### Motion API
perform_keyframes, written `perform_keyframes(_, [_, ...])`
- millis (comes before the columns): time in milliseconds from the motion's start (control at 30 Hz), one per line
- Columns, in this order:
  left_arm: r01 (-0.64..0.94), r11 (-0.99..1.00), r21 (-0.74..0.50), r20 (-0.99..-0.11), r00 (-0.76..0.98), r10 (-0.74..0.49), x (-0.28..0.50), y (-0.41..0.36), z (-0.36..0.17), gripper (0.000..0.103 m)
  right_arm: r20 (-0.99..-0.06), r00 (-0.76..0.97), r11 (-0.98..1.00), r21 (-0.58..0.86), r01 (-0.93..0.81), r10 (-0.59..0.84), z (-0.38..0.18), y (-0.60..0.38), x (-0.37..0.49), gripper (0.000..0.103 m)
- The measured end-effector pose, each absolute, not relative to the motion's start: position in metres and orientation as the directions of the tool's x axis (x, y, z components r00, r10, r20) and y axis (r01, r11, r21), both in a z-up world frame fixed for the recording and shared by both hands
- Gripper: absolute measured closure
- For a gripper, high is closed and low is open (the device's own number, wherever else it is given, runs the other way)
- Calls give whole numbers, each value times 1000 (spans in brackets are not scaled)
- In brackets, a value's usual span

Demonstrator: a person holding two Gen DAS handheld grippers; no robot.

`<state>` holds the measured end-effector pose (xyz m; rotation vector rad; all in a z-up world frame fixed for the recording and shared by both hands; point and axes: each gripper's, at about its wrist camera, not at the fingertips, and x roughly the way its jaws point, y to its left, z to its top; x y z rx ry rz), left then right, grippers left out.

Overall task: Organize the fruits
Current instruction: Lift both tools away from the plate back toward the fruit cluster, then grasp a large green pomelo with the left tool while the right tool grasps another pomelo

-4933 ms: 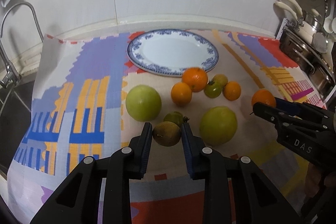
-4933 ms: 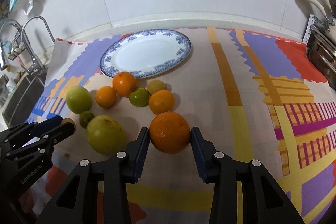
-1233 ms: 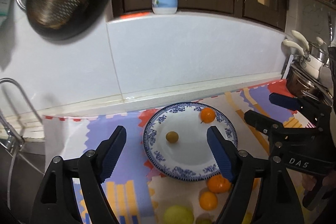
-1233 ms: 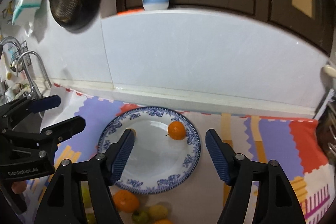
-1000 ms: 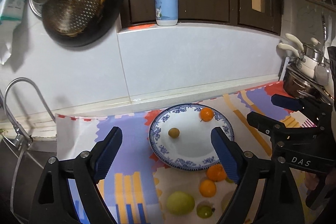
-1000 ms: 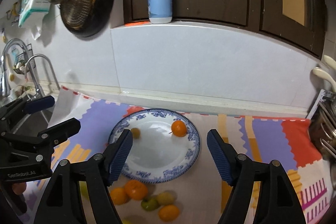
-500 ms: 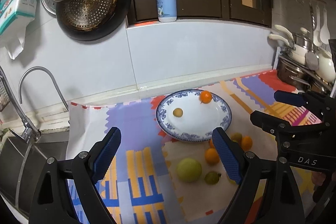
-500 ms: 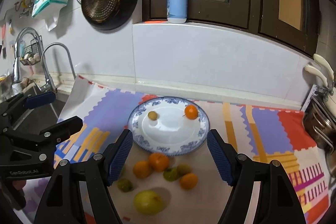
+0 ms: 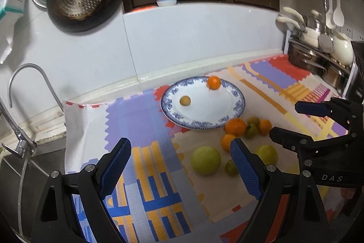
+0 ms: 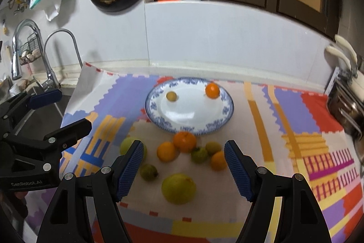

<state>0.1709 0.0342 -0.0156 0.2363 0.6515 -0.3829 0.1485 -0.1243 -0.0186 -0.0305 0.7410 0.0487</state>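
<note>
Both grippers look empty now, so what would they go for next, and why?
Probably lower the right gripper, open and empty, onto the big orange just below the plate. Only two fruits sit on the plate; the rest lie on the mat, and this one is nearest.

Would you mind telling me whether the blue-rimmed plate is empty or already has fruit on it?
Not empty. The plate holds two fruits: an orange at its far right rim and a small yellowish fruit toward its left. The other fruit lies on the mat.

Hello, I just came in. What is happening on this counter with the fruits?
A person holding two tongs is sorting fruit onto a blue-rimmed plate. An orange and a small yellow-brown fruit lie on it. Both the left tongs and the right tongs are open and empty, above the oranges and green fruits on the patterned mat.
</note>
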Motion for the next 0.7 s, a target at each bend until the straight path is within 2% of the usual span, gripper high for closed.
perform_keyframes(467, [530, 844, 81, -738, 602, -307, 198, 25, -67, 14, -782, 623, 999, 9, 32, -13, -66, -125, 152, 30])
perform_keyframes(700, [572, 817, 77, -758, 565, -325, 210, 19, -84, 14, -824, 566, 998, 26, 54, -10, -84, -127, 157, 30])
